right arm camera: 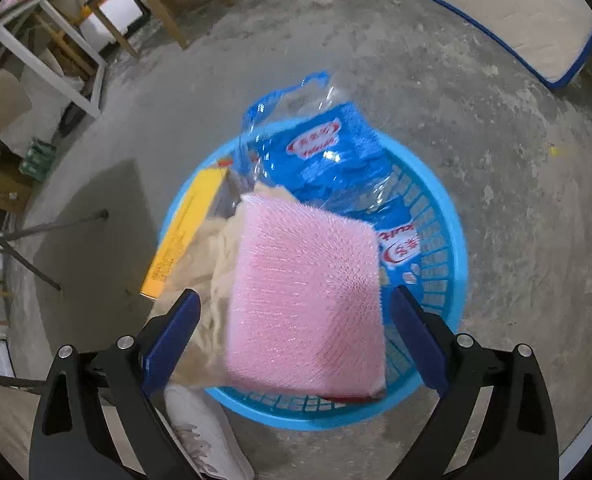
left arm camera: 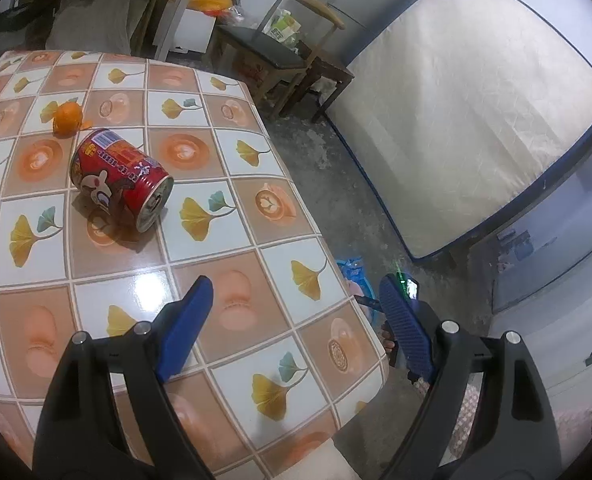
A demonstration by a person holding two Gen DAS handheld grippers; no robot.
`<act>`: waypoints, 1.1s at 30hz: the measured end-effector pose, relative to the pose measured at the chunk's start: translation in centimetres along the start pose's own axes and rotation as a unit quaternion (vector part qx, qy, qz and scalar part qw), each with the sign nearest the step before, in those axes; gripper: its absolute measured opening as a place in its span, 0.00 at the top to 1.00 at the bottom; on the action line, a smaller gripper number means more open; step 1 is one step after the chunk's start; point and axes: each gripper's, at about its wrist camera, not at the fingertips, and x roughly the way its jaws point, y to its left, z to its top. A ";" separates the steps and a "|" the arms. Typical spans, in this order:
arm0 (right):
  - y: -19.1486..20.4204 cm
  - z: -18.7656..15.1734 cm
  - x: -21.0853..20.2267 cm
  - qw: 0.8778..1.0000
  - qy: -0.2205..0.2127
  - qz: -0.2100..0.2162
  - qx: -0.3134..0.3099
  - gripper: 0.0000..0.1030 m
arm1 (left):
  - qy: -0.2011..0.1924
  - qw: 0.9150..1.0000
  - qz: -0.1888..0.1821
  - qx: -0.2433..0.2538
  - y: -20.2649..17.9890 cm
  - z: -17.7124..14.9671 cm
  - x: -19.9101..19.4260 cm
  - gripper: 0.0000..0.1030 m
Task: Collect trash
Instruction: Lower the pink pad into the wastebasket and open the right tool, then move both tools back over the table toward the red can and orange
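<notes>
In the left wrist view a red drink can (left arm camera: 122, 178) lies on its side on the tiled table (left arm camera: 232, 208), with an orange peel (left arm camera: 67, 117) just beyond it. My left gripper (left arm camera: 296, 320) is open and empty above the table's near right corner. In the right wrist view my right gripper (right arm camera: 296, 332) is open above a blue plastic basket (right arm camera: 435, 240) on the floor. A pink sponge pad (right arm camera: 307, 300) is between the jaws, blurred, over the basket and not pinched. The basket holds a blue plastic bag (right arm camera: 327, 160), a yellow box (right arm camera: 188, 232) and crumpled beige paper (right arm camera: 212, 248).
A wooden chair (left arm camera: 280, 52) stands beyond the table. A mattress (left arm camera: 467, 96) leans at the right. The floor is bare concrete (right arm camera: 495, 120). Table legs (right arm camera: 76, 44) and boxes stand at the far left. A white shoe (right arm camera: 200, 432) is beside the basket.
</notes>
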 end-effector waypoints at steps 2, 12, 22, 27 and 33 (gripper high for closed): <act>-0.5 0.0 -1.2 1.000 -0.012 0.010 0.009 0.10 | 0.001 1.000 -0.004 -0.001 0.1 0.0 0.2 0.21; -2.0 0.0 -3.0 0.996 -0.038 0.053 0.060 0.18 | -0.006 1.000 -0.005 -0.018 1.9 -0.4 -0.2 0.21; -4.0 -0.7 3.2 0.991 0.033 0.003 0.126 0.64 | -0.011 0.999 0.011 -0.039 4.2 -0.4 -0.8 0.21; -4.1 -0.4 5.3 0.991 0.047 -0.045 0.114 0.65 | -0.012 0.999 0.017 -0.050 5.1 -0.6 -1.1 0.21; -4.0 -0.3 3.5 0.992 0.023 -0.023 0.122 0.61 | -0.024 0.998 0.024 -0.059 6.0 -0.8 -2.4 0.21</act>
